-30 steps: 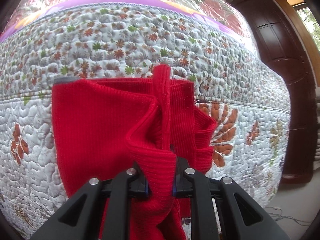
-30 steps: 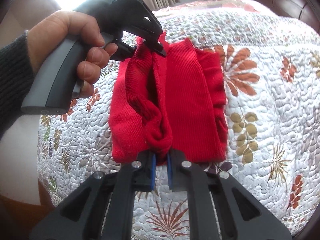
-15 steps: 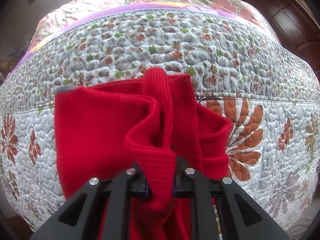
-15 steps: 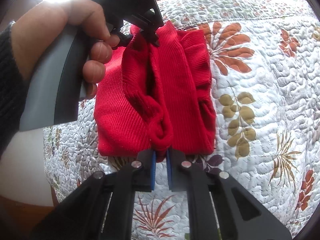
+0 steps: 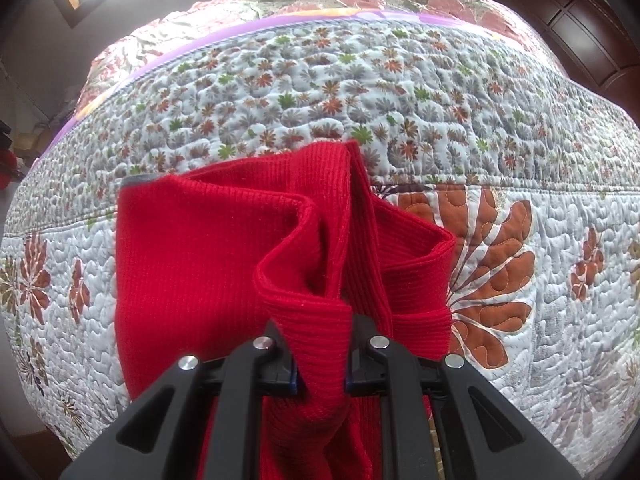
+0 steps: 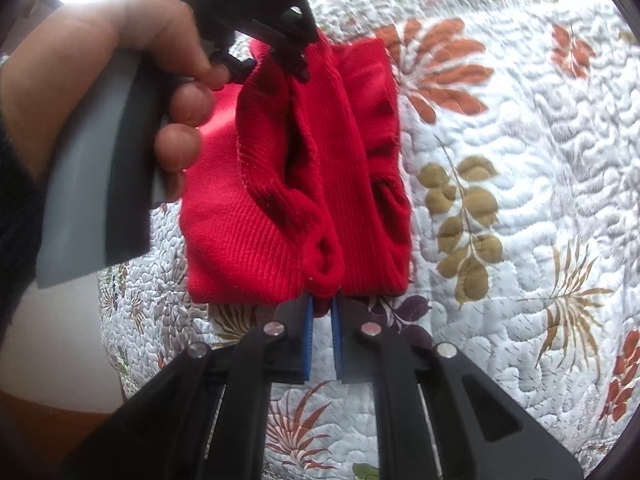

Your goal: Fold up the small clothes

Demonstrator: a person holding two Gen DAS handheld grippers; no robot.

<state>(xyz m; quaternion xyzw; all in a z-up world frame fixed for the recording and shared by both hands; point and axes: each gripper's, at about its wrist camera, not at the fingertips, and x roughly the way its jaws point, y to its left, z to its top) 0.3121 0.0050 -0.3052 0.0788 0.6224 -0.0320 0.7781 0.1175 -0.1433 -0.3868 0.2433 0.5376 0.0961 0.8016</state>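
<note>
A small red knitted garment point(image 5: 192, 256) hangs bunched between both grippers above a quilted bed. My left gripper point(image 5: 320, 356) is shut on one gathered edge of it, with cloth bulging out between the fingers. In the right wrist view the same red garment point(image 6: 260, 216) stretches away from my right gripper point(image 6: 322, 308), which is shut on a rolled fold at its near end. The left gripper point(image 6: 294, 56) shows at the far end, clamped on the opposite edge and held by a hand point(image 6: 120, 72). Folds of the garment sag loosely between the two grips.
The floral quilt point(image 5: 400, 92) covers the bed under the garment, with a purple-edged cover point(image 5: 360, 12) further back. Dark wooden doors point(image 5: 580, 20) stand at the right. The bed's edge point(image 6: 132, 320) drops off at the left in the right wrist view.
Both grippers carried the garment further over the bed and lower toward the quilt. The left wrist view now shows more bed top and less door. Both grips unchanged.
</note>
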